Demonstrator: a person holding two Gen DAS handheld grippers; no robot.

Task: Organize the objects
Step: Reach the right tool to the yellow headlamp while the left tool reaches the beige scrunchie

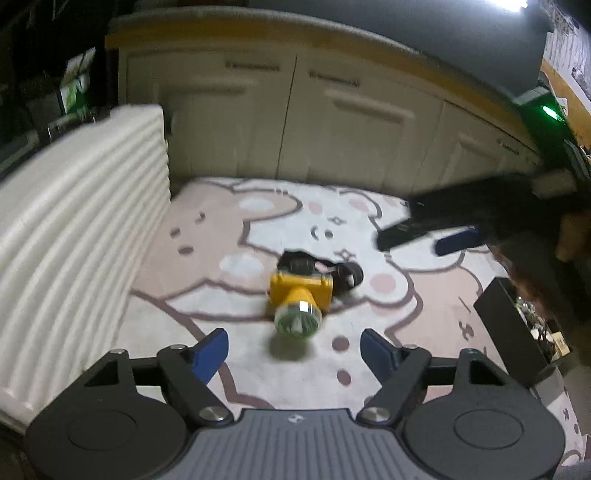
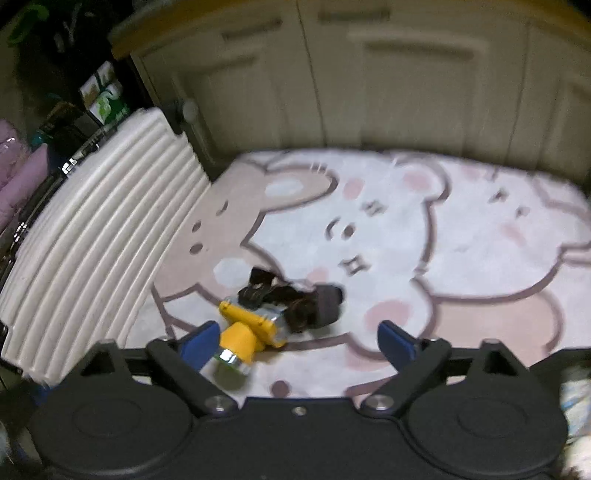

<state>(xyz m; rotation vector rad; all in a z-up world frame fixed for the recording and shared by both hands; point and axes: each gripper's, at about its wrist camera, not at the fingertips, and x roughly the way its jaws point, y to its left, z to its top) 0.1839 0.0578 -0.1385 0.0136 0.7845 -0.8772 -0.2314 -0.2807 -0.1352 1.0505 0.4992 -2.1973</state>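
yellow headlamp (image 1: pixel 300 295) on bear rug (image 1: pixel 424 295) | left gripper (image 1: pixel 293 349) + right gripper (image 2: pixel 297 341) jaws apart, empty | dark strap (image 2: pixel 295 299) probably snags, blurry tbh

We see both views dim and smeared by motion blur; a white ceiling light strip (image 1: pixel 511 3) glares at the left wrist view's top right corner; a small green indicator lamp (image 1: pixel 549 110) glows nearby; the cream panelled cabinet doors (image 2: pixel 406 81) bow with fisheye curve; corners fall dark.
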